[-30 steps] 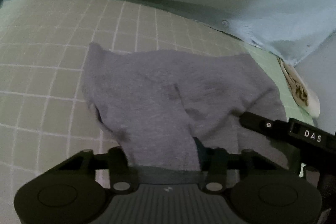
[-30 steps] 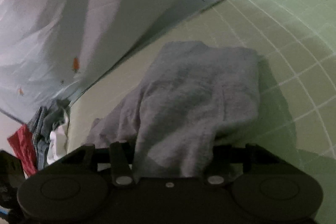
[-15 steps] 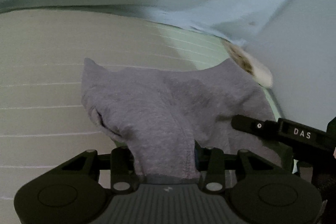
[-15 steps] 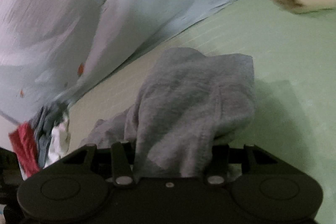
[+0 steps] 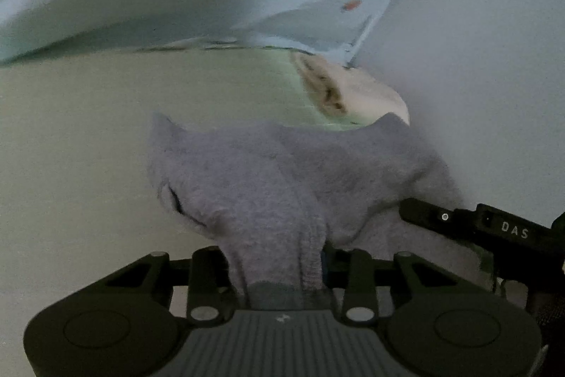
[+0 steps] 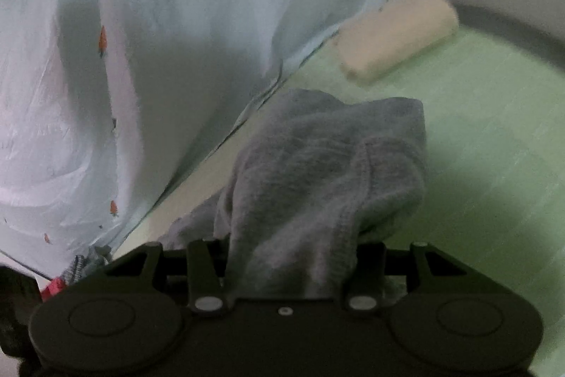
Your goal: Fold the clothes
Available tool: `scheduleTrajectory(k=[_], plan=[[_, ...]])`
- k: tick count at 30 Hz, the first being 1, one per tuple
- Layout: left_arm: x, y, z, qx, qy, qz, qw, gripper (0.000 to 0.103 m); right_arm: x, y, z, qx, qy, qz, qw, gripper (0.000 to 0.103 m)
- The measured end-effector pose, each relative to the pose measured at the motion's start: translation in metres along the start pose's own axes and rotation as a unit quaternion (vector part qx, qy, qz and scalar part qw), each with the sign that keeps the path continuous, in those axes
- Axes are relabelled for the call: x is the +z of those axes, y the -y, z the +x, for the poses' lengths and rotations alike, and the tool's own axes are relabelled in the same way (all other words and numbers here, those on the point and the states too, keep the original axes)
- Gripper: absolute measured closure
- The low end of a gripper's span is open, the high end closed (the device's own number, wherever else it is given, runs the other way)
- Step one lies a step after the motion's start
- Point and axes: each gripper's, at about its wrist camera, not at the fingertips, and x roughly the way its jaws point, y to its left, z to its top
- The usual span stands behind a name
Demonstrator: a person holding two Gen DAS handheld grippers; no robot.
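Pale green mat [image 5: 88,136] now blurs under the left tongs [image 5: 279,267], whose jaws have just been closing, clamped on the grey knitted garment [image 5: 268,179]. Right view: right tongs [image 6: 289,267] clamp it too, nearer the cream folded cloth [image 6: 395,34] at the far edge; likely being carried to the stack.

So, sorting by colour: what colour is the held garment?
Grey garment; right wrist view.

the right gripper [image 6: 289,257] is clamping a bunched grey garment [image 6: 317,172], its jaws closed on the fabric. the garment is draping forward from the jaws over the green mat [image 6: 494,136]. beyond the garment, a cream folded cloth [image 6: 395,34] is lying on the mat. left of the garment, a pale blue sheet with small orange prints [image 6: 141,59] is hanging.
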Motion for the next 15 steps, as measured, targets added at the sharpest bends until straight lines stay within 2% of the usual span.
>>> scheduleTrajectory(k=[3, 7, 11, 15], plan=[[0.025, 0.044, 0.022, 0.02, -0.012, 0.028, 0.9994, 0.067, 0.027, 0.027, -0.009, 0.011, 0.016, 0.013, 1.0, 0.054], [0.079, 0.094, 0.046, 0.018, 0.001, 0.098, 0.995, 0.068, 0.065, 0.056, -0.015, 0.028, 0.05, 0.04, 0.998, 0.054], [0.145, 0.13, 0.077, 0.005, 0.01, 0.164, 0.9864, 0.069, 0.104, 0.083, -0.012, 0.037, 0.099, 0.095, 0.99, 0.054], [0.215, 0.169, 0.12, -0.022, 0.017, 0.237, 0.9712, 0.071, 0.138, 0.098, 0.002, 0.039, 0.156, 0.13, 0.978, 0.054]])
